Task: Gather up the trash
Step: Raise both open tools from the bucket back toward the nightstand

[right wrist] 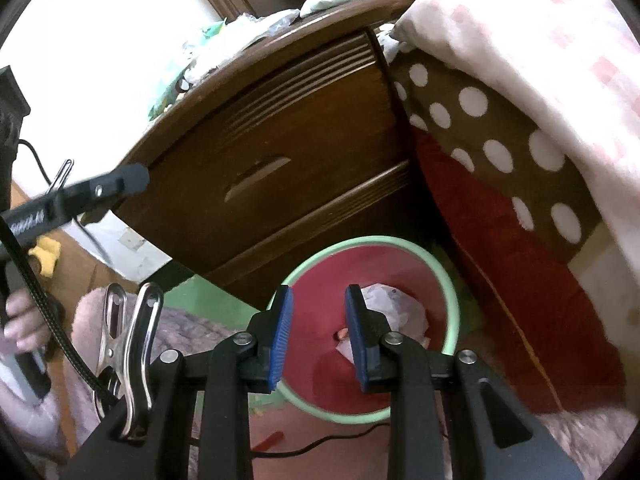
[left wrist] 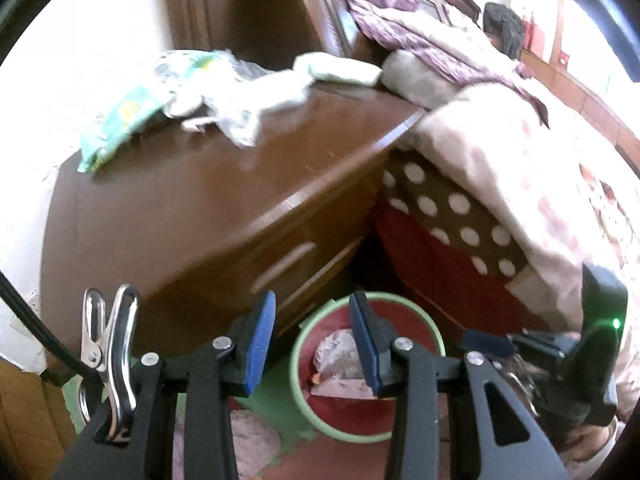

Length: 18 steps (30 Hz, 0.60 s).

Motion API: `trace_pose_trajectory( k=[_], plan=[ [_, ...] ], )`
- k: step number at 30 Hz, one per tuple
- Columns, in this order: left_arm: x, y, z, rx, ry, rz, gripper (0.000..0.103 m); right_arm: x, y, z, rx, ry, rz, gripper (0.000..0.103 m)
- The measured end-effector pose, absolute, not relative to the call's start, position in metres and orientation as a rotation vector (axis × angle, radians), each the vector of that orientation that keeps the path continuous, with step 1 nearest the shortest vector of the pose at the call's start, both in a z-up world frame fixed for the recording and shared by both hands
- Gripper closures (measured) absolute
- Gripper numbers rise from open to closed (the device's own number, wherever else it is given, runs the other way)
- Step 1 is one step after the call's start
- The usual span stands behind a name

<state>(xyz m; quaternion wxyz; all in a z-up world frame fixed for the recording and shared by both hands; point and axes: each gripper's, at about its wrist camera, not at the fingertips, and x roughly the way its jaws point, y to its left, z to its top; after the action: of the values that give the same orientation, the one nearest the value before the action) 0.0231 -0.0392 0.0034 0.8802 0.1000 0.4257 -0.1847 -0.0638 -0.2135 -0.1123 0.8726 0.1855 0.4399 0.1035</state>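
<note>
two grippers, left [left wrist: 312,344] and right [right wrist: 318,336], gape empty above one bin [right wrist: 450,280].

Red bin [right wrist: 344,280] with mint-green rim; brown bedsheet [right wrist: 472,120] with white polka dots

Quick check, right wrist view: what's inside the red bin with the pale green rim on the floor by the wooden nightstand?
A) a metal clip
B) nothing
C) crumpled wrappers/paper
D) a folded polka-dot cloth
C: crumpled whitish wrappers lie at the bottom of the red bin with the pale green rim, seen between the open jaws of the right gripper, which holds nothing.
</note>
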Motion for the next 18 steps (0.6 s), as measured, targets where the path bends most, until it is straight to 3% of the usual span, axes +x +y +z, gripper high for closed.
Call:
trace_pose_trajectory(
  k=[18],
  plan=[
    [0.156, -0.010, 0.045, 0.186, 0.789, -0.264, 0.063, -0.021, -0.203, -0.080, 0.347, 0.834, 0.305, 0.074]
  ],
)
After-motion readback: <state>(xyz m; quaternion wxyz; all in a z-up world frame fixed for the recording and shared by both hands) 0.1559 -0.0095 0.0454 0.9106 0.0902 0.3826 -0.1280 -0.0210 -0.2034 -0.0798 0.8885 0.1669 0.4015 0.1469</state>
